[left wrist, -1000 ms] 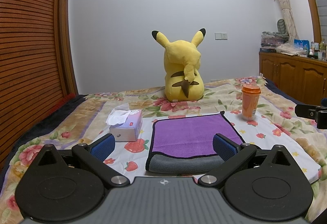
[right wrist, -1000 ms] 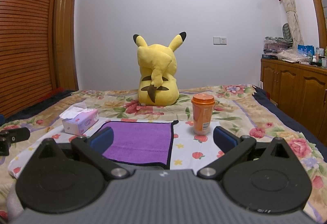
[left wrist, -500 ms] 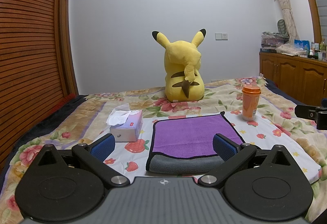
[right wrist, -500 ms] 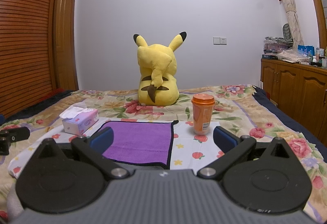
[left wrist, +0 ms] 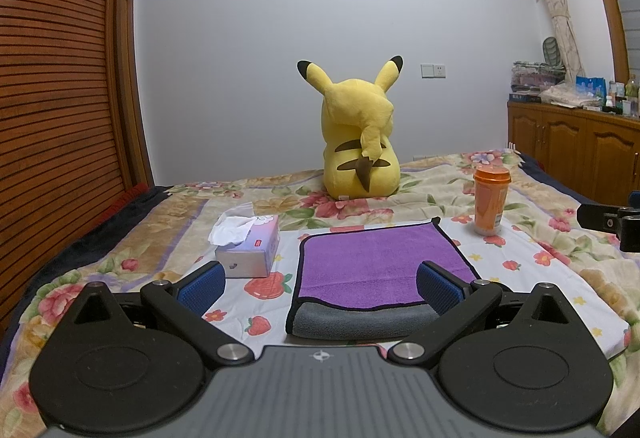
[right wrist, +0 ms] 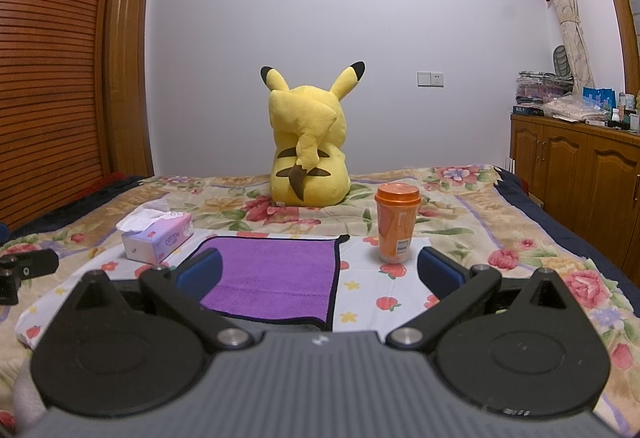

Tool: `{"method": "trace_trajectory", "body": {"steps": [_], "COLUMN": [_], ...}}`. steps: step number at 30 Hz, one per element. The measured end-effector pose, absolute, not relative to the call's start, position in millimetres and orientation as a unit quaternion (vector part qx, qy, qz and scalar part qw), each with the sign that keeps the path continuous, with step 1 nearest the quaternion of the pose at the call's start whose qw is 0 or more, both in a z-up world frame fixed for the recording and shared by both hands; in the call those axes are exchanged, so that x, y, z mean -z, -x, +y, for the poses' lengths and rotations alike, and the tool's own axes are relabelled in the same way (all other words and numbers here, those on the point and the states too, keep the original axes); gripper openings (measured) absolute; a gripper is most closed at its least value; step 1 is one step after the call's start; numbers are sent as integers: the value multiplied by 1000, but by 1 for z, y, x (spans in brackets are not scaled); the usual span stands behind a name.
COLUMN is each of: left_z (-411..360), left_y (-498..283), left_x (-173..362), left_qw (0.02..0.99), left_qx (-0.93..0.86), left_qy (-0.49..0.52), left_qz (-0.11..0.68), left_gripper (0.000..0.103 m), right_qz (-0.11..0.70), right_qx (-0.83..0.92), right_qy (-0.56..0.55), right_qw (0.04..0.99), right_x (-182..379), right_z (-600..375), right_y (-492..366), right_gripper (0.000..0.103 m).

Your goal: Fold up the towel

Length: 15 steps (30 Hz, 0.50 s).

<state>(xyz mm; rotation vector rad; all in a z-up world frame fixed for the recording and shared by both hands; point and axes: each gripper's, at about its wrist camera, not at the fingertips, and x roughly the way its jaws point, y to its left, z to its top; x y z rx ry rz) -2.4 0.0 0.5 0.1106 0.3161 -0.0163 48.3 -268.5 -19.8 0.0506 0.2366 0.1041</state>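
A purple towel (left wrist: 376, 262) with black trim lies flat on the bed, folded, its grey underside (left wrist: 360, 322) showing along the near edge. It also shows in the right wrist view (right wrist: 276, 278). My left gripper (left wrist: 320, 284) is open and empty, hovering just in front of the towel's near edge. My right gripper (right wrist: 320, 270) is open and empty, in front of the towel's near right corner. The right gripper's side shows at the far right of the left wrist view (left wrist: 612, 224); the left gripper's side shows at the far left of the right wrist view (right wrist: 24, 270).
A tissue box (left wrist: 248, 246) sits left of the towel. An orange lidded cup (left wrist: 491, 200) stands right of it. A yellow Pikachu plush (left wrist: 358, 142) sits behind. The floral bedspread (left wrist: 560, 270) covers the bed. Wooden cabinets (left wrist: 580, 154) stand at right.
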Motion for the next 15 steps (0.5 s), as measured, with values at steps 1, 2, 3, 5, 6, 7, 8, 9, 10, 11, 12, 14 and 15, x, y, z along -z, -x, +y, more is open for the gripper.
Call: {"method": "trace_trajectory", "body": {"steps": [1, 2, 3, 5, 6, 7, 8, 9, 10, 11, 12, 14, 15], "left_z": [0, 0, 0, 2, 2, 3, 3, 3, 3, 2, 2, 0, 0], "left_y": [2, 2, 2, 2, 2, 1, 1, 0, 0, -1, -2, -5, -6], "left_x": [0, 0, -1, -1, -2, -1, -1, -1, -1, 0, 1, 2, 2], "left_qw": [986, 986, 986, 986, 985, 985, 985, 985, 985, 984, 984, 983, 982], "left_qx": [8, 8, 8, 8, 8, 8, 8, 8, 8, 8, 8, 8, 8], "left_qy": [-55, -55, -55, -56, -57, -57, -58, -59, -60, -61, -62, -64, -66], "left_qz": [157, 157, 158, 159, 160, 161, 162, 163, 164, 166, 168, 173, 176], "left_gripper": [103, 103, 103, 103, 103, 103, 103, 103, 103, 103, 103, 103, 103], "right_qz": [118, 118, 118, 119, 119, 120, 121, 123, 125, 127, 129, 132, 134], "right_qx": [-52, -52, -52, -52, -52, -53, -53, -53, -54, -54, -55, -56, -57], "right_qy": [-25, -25, -25, -25, -25, -24, -24, -23, -22, -21, -20, -18, -17], "right_qw": [991, 991, 991, 991, 991, 991, 991, 991, 990, 990, 990, 990, 989], "right_x": [20, 20, 20, 20, 20, 19, 18, 18, 22, 22, 22, 23, 23], "right_z": [-269, -269, -269, -268, -269, -272, -273, -273, -273, -272, -270, -265, -263], "right_y": [-48, -48, -48, -49, -49, -46, -47, -47, -48, -49, -49, -53, -53], "right_gripper": [103, 103, 103, 103, 103, 103, 103, 103, 103, 103, 103, 103, 103]}}
